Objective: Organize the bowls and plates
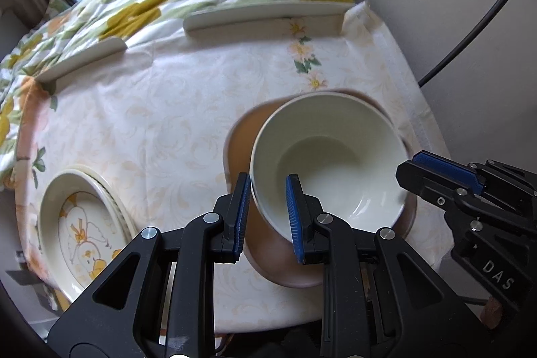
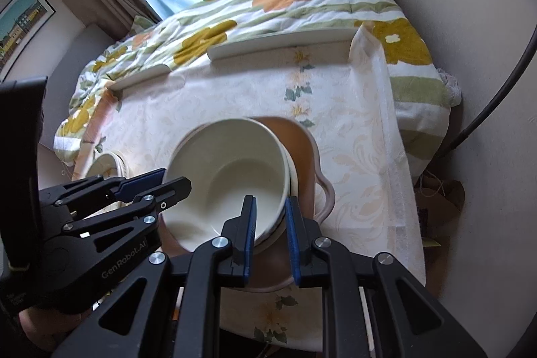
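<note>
A cream bowl (image 1: 332,163) hangs tilted over a brown plate (image 1: 245,136) on the tablecloth. My left gripper (image 1: 268,217) is shut on the bowl's near-left rim, one finger inside and one outside. My right gripper (image 2: 270,234) is shut on the rim of the bowl (image 2: 231,176) at its near-right side; a second cream bowl seems nested under it. The brown plate (image 2: 302,140) lies beneath. A stack of cream plates with a chick drawing (image 1: 84,223) sits at the left, and shows small in the right wrist view (image 2: 107,165).
The table carries a pale floral cloth (image 1: 167,123) with low white rails (image 1: 265,19) at its far edge. A flowered quilt (image 2: 285,5) lies behind. A wall (image 1: 436,5) and a black cable (image 1: 486,22) stand at the right.
</note>
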`<control>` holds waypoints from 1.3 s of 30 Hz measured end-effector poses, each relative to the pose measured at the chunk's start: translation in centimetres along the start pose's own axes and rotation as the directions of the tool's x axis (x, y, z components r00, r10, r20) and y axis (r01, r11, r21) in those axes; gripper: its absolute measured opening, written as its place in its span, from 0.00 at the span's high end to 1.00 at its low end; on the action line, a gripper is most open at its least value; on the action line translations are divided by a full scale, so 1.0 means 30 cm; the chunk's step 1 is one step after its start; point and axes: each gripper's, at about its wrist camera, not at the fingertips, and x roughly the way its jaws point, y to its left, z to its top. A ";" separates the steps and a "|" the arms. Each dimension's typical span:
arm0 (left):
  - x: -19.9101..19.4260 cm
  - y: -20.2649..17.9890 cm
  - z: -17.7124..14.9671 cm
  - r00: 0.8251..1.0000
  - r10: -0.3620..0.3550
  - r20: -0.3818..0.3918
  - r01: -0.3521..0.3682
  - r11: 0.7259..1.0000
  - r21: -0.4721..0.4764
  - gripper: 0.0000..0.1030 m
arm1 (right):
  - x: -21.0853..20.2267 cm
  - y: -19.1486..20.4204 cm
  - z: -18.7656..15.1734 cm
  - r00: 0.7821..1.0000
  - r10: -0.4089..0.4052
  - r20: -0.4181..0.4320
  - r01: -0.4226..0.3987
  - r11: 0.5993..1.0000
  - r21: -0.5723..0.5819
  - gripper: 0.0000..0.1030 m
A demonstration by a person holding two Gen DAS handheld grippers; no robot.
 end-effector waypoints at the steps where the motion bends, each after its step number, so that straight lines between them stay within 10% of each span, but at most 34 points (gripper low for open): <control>1: -0.021 0.001 0.001 1.000 0.005 0.015 -0.005 1.000 0.001 0.81 | -0.016 0.002 0.003 1.000 -0.002 0.010 0.002 1.000 -0.003 0.84; 8: -0.265 0.025 -0.013 0.982 -0.010 0.188 0.010 1.000 -0.002 0.77 | -0.185 0.054 -0.012 0.995 -0.010 0.102 0.015 0.999 -0.051 0.84; 10: -0.345 0.039 -0.032 0.967 -0.010 0.253 0.011 1.000 -0.006 0.24 | -0.231 0.068 -0.023 0.991 -0.017 0.132 0.026 0.997 -0.066 0.84; 12: -0.418 0.053 -0.059 0.944 0.024 0.328 -0.020 1.000 -0.017 0.00 | -0.268 0.080 -0.039 0.987 -0.036 0.156 0.048 0.996 -0.070 0.60; 14: -0.464 0.067 -0.082 0.934 0.020 0.356 -0.020 1.000 -0.005 0.00 | -0.292 0.079 -0.056 0.982 -0.030 0.187 0.043 0.997 -0.062 0.00; 26: -0.298 0.164 -0.160 0.993 0.012 0.118 -0.006 0.999 -0.053 0.00 | -0.253 -0.004 -0.115 0.988 -0.143 0.059 0.145 0.989 -0.029 0.00; 39: 0.027 0.115 -0.142 0.991 -0.026 -0.129 0.026 1.000 0.005 0.01 | 0.062 -0.061 -0.074 0.961 -0.190 -0.202 0.182 0.982 -0.060 0.09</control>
